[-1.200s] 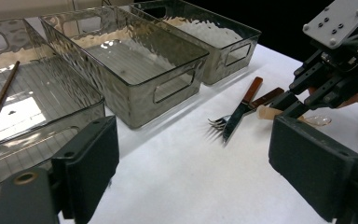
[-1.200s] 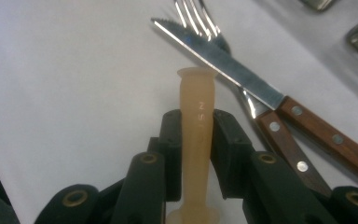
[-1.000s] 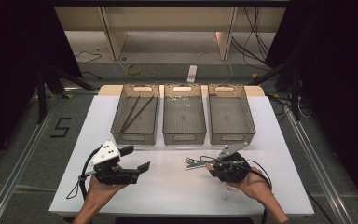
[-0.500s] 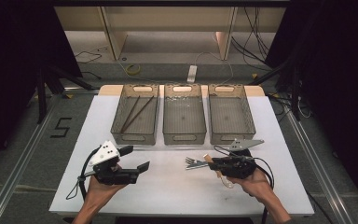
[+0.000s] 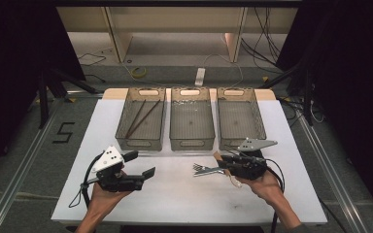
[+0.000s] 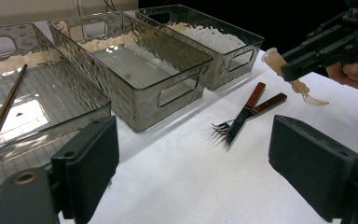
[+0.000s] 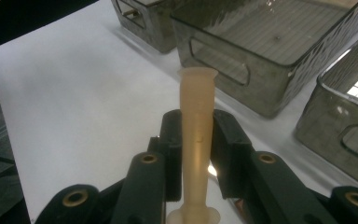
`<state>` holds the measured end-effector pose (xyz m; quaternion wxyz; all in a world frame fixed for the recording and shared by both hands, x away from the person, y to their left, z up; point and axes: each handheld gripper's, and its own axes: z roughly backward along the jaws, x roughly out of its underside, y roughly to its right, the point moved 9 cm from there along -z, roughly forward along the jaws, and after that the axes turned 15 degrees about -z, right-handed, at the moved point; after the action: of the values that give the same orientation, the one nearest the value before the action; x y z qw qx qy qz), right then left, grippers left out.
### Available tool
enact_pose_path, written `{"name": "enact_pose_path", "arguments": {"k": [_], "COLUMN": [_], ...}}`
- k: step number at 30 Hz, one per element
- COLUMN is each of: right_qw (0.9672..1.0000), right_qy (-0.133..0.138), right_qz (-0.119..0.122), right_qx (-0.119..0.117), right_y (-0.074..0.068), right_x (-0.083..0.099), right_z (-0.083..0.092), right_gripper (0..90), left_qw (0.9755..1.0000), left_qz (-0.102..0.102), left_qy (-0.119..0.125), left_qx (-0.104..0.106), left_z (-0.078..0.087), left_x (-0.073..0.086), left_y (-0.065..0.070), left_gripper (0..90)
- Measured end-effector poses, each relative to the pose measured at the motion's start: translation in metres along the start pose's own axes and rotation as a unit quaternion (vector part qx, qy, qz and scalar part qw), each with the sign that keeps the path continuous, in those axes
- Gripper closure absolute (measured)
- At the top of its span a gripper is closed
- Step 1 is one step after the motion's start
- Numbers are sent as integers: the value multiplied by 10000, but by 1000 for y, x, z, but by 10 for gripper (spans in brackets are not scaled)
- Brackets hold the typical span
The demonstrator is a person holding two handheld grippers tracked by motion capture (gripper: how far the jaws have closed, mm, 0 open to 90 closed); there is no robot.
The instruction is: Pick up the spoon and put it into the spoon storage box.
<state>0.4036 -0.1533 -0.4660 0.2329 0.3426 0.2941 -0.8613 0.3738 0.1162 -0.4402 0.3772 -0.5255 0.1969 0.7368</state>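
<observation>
- Spoon (image 7: 195, 135), translucent beige plastic, clamped by its handle in the right gripper (image 5: 233, 166), held above the desk (image 5: 175, 194) in front of the right bin (image 5: 240, 119).
- Three clear bins in a row: chopsticks (image 5: 141, 116) in the left bin (image 5: 141, 121), middle bin (image 5: 191, 119) bare.
- Left gripper (image 5: 143, 165) jaws apart, nothing between, idle at desk's left.
- Fork and knife (image 6: 244, 116) lie beside the spoon.
- Step tip: probably carry the spoon level over a bin rim, then release low.
- Versus earlier frames: right gripper's grey plate now swings up toward the right bin; left gripper unchanged.
</observation>
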Motion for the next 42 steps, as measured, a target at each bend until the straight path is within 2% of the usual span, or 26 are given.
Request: {"name": "enact_pose_path", "arguments": {"k": [6,16,35,42], "right_qw": [9998,9988,9976,9974], "right_qy": [181,464,617,628], "right_qz": [37,67,37,-47], "right_qx": [70,159,322,362], "right_y": [1,2,7,9], "right_x": [-18,-58,-130,-148], "right_z": [1,-4,-44,-61], "right_gripper": [754,754,753,752], "left_qw": [10000,10000,10000,9999], "left_qz": [21,23,50,66], "left_qy": [18,48,67,108], "left_qx": [-21,-34,-29,-48], "left_z": [1,1,1,2], "left_x": [0,-1,-1,-2], "left_y": [-1,-2,-2,-3], "left_gripper": [156,156,156,157]}}
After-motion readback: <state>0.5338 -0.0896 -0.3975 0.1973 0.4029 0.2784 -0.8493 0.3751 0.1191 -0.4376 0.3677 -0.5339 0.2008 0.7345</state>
